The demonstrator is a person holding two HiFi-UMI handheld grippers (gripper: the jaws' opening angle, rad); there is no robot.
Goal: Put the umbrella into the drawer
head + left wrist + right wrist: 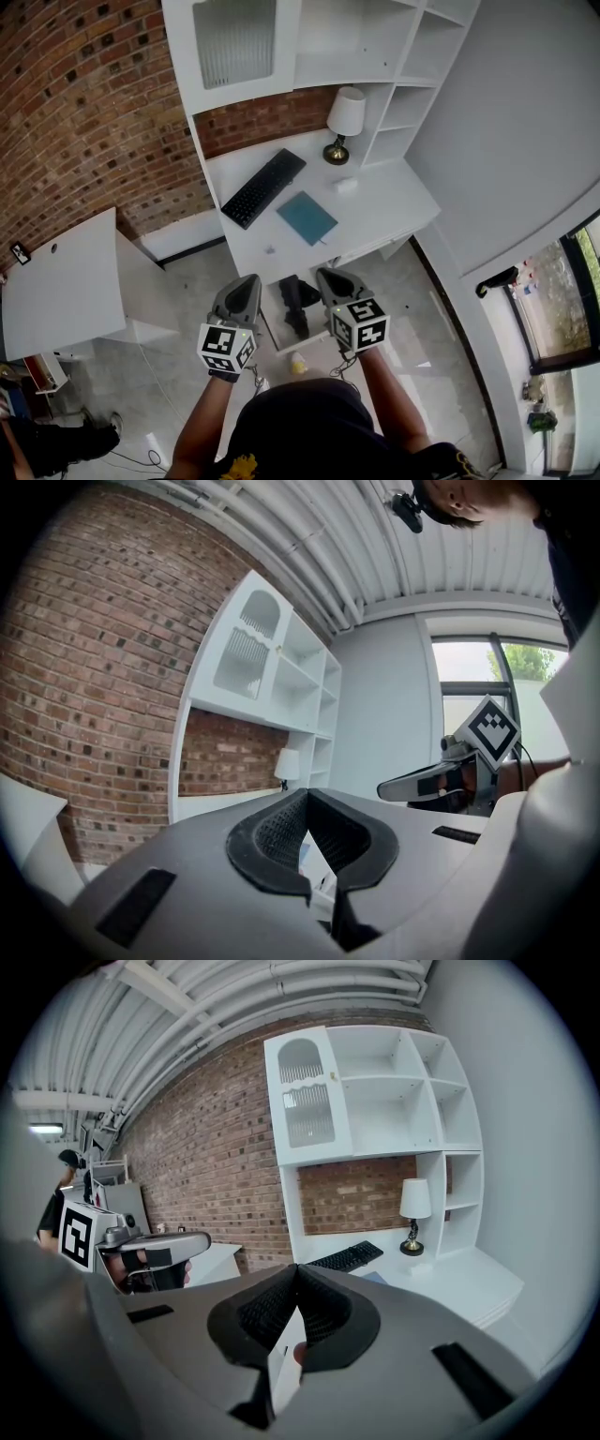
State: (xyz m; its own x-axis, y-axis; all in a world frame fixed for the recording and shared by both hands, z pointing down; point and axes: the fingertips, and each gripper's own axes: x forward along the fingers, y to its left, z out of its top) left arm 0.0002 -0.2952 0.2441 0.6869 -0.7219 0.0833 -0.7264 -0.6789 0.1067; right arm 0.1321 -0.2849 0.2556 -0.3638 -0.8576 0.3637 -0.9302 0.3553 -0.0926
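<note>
While left gripper [252, 280] and right gripper [324, 275] hover, fingers closed and empty, keyboard [262, 187] and lamp [345, 120] occupy the desk [380, 202].

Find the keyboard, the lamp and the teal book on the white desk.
keyboard [262, 187], head view, middle of its keys.
lamp [347, 110], head view, on its white shade.
teal book [307, 217], head view, centre of its cover.

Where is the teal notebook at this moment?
In the head view, the teal notebook lies flat on the white desk, just right of the black keyboard and below the lamp.
</note>
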